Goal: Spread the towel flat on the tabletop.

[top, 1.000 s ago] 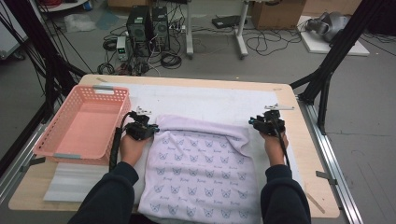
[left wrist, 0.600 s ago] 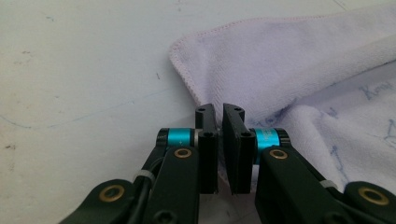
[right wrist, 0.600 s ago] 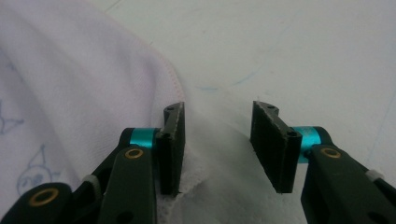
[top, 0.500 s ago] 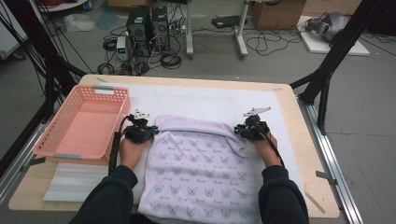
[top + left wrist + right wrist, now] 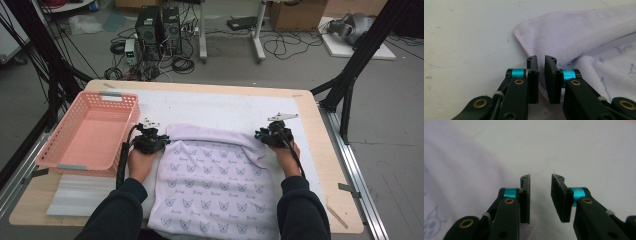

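Note:
A lavender towel (image 5: 215, 180) printed with small cat faces lies on the white mat, and its near end hangs over the table's front edge. My left gripper (image 5: 164, 142) is at the towel's far left corner. In the left gripper view its jaws (image 5: 541, 58) are nearly together and pinch the towel's (image 5: 579, 37) hem. My right gripper (image 5: 258, 135) is at the far right corner. Its jaws (image 5: 540, 177) have just been opening and hold nothing. The towel (image 5: 456, 170) lies beside and under its left jaw.
A pink plastic basket (image 5: 107, 95) stands at the table's left. A white foam sheet (image 5: 80, 195) lies in front of it. The white mat (image 5: 225, 107) stretches beyond the towel to the far edge. Cables and computer boxes sit on the floor behind.
My right gripper has shifted a little to the left along the towel's far edge, and the towel's right corner has bunched inward. The left gripper has kept still.

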